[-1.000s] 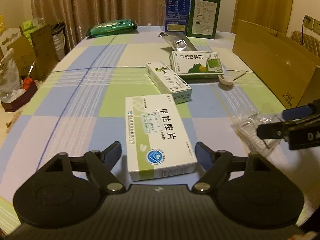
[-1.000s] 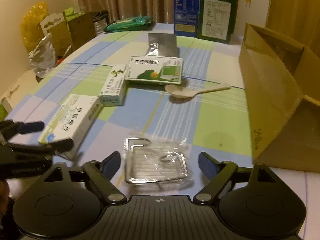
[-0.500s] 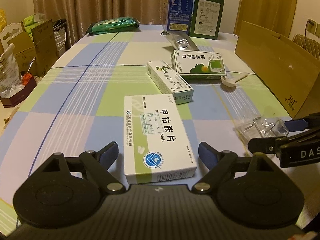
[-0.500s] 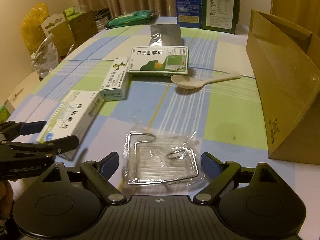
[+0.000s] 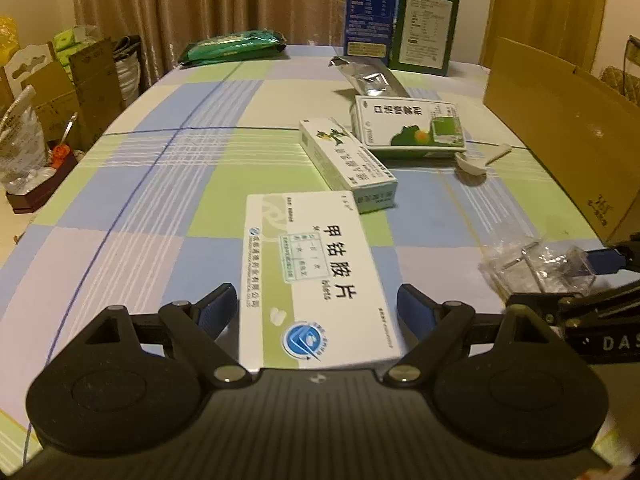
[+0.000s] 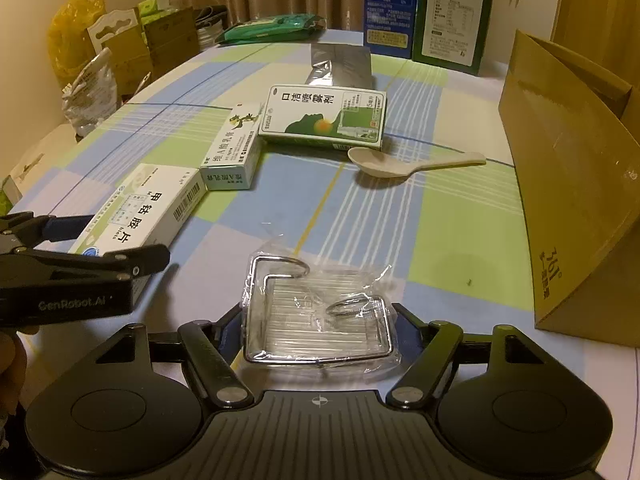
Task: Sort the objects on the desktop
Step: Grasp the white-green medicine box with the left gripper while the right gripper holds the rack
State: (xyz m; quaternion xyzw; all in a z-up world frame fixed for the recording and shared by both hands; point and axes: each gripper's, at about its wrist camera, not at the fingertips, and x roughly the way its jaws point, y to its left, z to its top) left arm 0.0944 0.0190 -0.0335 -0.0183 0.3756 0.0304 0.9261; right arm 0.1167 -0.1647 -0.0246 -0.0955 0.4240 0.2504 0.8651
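Observation:
A white and green medicine box [image 5: 316, 276] lies flat on the checked tablecloth, between the open fingers of my left gripper [image 5: 318, 312]; the pads stand a little off its sides. It also shows in the right wrist view [image 6: 140, 212]. A wire rack in a clear plastic bag [image 6: 316, 312] lies between the open fingers of my right gripper [image 6: 320, 330], close to both pads. The bag shows at the right of the left wrist view [image 5: 536, 268]. Neither thing is lifted.
A slim green-white box [image 5: 346, 164], a larger spray box [image 5: 408, 126], a white spoon [image 6: 408, 162] and a silver pouch [image 5: 368, 78] lie beyond. An open cardboard box [image 6: 568, 184] stands at the right. Tall cartons [image 5: 400, 20] and a green packet [image 5: 232, 46] sit at the far edge.
Both grippers have moved forward and down, so the medicine box and the bagged rack now lie deeper between their fingers. Both stay open.

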